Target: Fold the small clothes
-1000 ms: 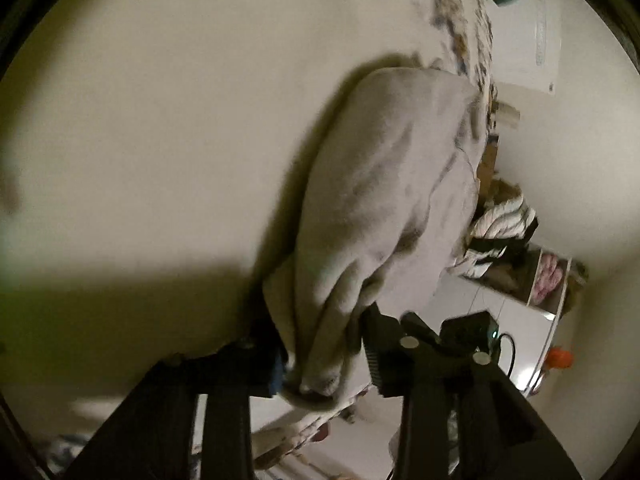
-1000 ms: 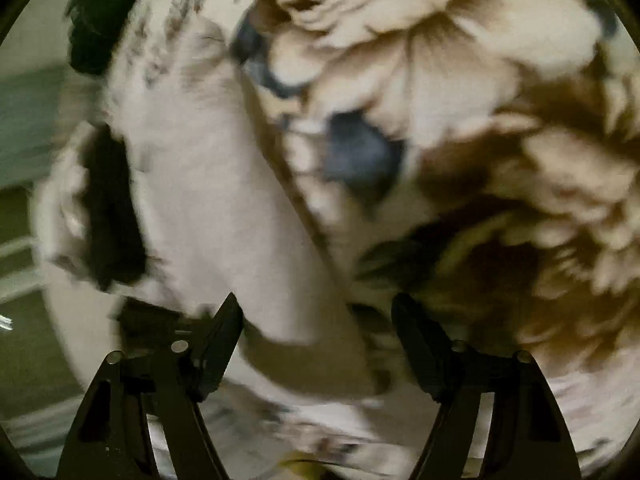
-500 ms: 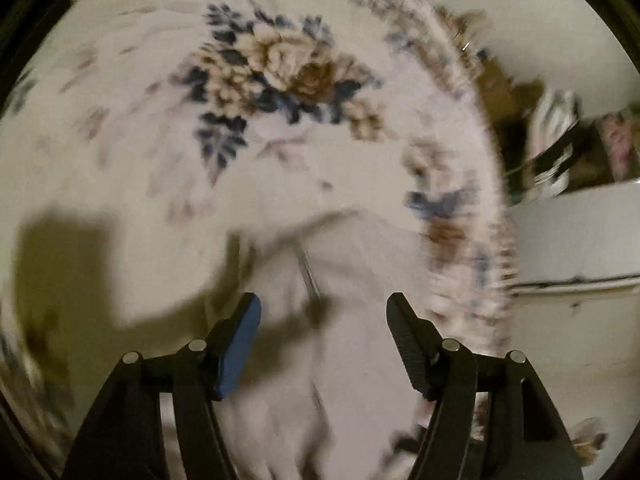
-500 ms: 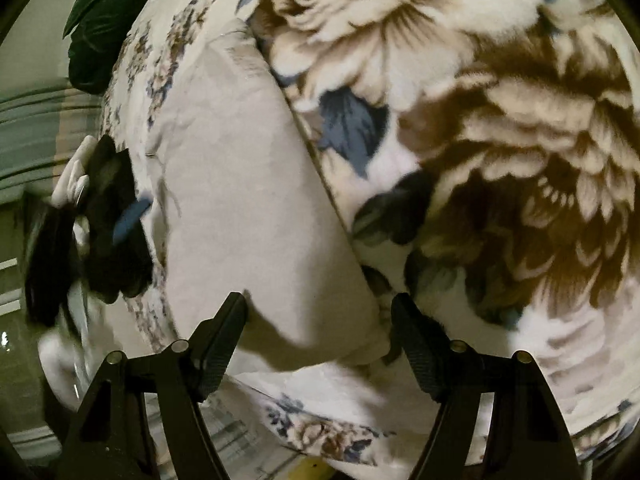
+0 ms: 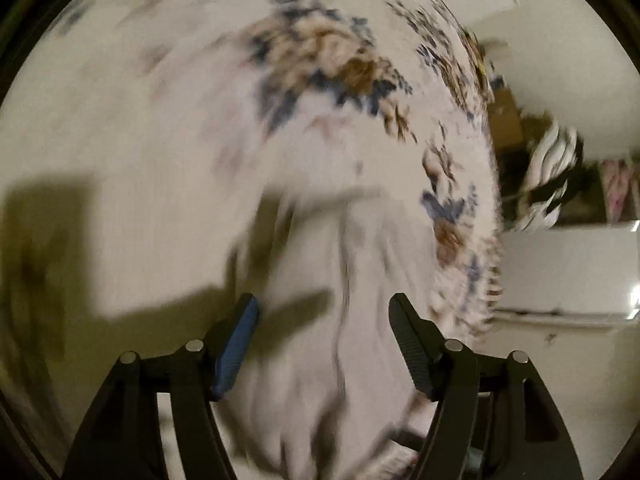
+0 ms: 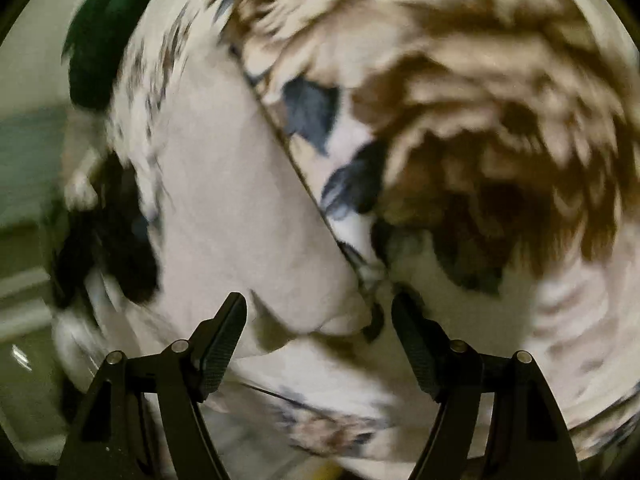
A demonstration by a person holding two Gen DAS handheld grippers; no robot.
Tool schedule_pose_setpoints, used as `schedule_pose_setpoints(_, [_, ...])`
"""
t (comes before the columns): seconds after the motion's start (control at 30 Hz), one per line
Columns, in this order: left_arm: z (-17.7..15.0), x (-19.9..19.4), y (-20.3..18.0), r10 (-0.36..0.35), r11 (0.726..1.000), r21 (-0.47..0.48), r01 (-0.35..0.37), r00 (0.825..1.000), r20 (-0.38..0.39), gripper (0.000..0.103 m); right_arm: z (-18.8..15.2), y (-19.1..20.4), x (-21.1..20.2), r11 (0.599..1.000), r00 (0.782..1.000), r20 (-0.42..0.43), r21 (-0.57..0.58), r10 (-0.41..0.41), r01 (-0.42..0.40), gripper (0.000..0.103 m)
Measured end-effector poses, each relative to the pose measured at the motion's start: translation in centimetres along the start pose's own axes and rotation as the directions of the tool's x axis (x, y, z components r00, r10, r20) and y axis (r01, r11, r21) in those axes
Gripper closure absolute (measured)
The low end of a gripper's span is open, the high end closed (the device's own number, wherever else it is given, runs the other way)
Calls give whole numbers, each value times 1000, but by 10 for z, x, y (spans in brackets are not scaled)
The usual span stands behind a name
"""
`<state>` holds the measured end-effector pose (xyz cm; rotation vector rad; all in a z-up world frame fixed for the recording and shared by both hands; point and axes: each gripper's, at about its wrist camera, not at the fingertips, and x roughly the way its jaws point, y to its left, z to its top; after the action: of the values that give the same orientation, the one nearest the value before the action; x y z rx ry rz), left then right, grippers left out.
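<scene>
A pale grey garment (image 5: 340,320) lies folded on a floral bedspread (image 5: 320,52). In the left wrist view it stretches from the middle down between the fingers, blurred by motion. My left gripper (image 5: 324,312) is open and empty just above it. In the right wrist view the same garment (image 6: 240,216) lies left of centre, with its near corner between the fingers. My right gripper (image 6: 318,312) is open and empty over that corner. The big brown flower print of the bedspread (image 6: 480,120) fills the right side.
A dark green cushion (image 6: 104,28) lies at the far end of the bed. The other hand-held gripper, black and blurred, (image 6: 116,240) shows at the garment's left side. A striped cloth pile (image 5: 552,176) and white furniture (image 5: 568,272) stand past the bed's edge.
My left gripper has let go of the garment and opened, then drawn back over it. The garment now lies flat on the bed. My right gripper stays open and has shifted slightly.
</scene>
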<state>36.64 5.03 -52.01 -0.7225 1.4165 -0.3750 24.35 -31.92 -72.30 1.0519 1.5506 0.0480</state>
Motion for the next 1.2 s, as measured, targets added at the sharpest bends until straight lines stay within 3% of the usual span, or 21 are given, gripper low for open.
schedule_pose_setpoints(0.13, [-54, -1, 39, -106, 978, -180, 101, 994, -14, 36, -17, -30, 17, 968, 982, 0, 163, 191, -189, 26])
schedule_pose_setpoints(0.27, [-80, 14, 64, -233, 937, -270, 222, 972, -9, 35, -23, -44, 45, 896, 927, 96, 239, 361, -374, 25])
schedule_pose_setpoints(0.3, [-83, 19, 70, -267, 926, -277, 257, 964, 1, 34, -21, -44, 50, 884, 916, 127, 241, 380, -400, 25])
schedule_pose_setpoints(0.37, [-86, 22, 79, -375, 885, -281, 371, 926, 42, 27, -18, -42, 52, 850, 882, 192, 240, 431, -468, 24])
schedule_pose_setpoints(0.43, [-86, 28, 91, -431, 853, -292, 432, 899, 71, 26, -17, -32, 50, 827, 848, 236, 212, 474, -521, 24])
schedule_pose_setpoints(0.47, [-86, 29, 94, -456, 840, -286, 461, 886, 85, 25, -16, -25, 48, 835, 849, 237, 187, 473, -517, 24])
schedule_pose_setpoints(0.57, [-86, 23, 92, -455, 848, -270, 457, 887, 72, 24, -16, -15, 44, 898, 904, 182, 150, 386, -414, 25])
schedule_pose_setpoints(0.63, [-85, 13, 82, -402, 888, -220, 403, 914, 55, 22, -16, -6, 35, 949, 948, 136, 89, 288, -301, 24])
schedule_pose_setpoints(0.7, [-81, 5, 72, -365, 913, -174, 368, 930, 49, 22, -14, 2, 18, 982, 973, 139, 15, 184, -188, 23])
schedule_pose_setpoints(0.77, [-72, 4, 60, -356, 922, -146, 358, 934, 44, 22, -9, 11, 1, 992, 979, 158, -50, 125, -119, 19])
schedule_pose_setpoints(0.87, [-55, 14, 46, -339, 935, -97, 341, 940, 40, 21, 16, 26, -6, 988, 981, 152, -114, 122, -105, 13])
schedule_pose_setpoints(1.1, [-36, 49, 35, -281, 958, -66, 278, 959, -40, 21, 89, 53, 39, 971, 987, -21, -181, 157, -159, 12])
schedule_pose_setpoints(1.2, [-41, 43, 34, -262, 964, -40, 261, 965, -29, 22, 97, 61, 52, 961, 980, -63, -195, 189, -198, 25])
